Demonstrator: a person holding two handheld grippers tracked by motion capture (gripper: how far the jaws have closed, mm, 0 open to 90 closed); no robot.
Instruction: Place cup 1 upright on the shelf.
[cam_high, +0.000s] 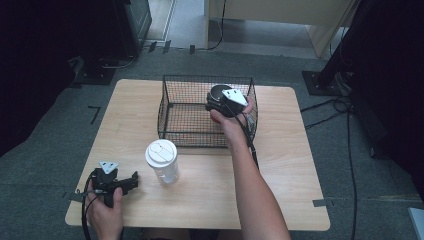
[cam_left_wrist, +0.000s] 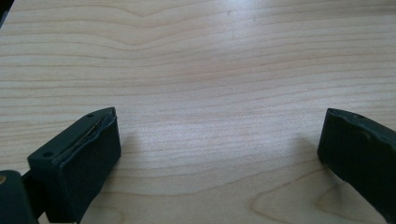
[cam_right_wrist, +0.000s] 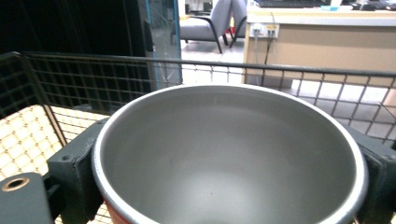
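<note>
Left gripper (cam_high: 131, 181) lower left, jaws spread wide over bare table (cam_high: 210, 190); right gripper (cam_right_wrist: 224, 186) clamped around metal cup (cam_right_wrist: 229, 154), inside wire basket (cam_high: 172, 112), upper centre.

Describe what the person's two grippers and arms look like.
Both are black handheld tools. The left gripper and right gripper each carry a grey three-cornered plate with dark dots on top and trail a black cable. The left gripper's jaws end in blocky black pads. The forearms are bare, no sleeves.
</note>
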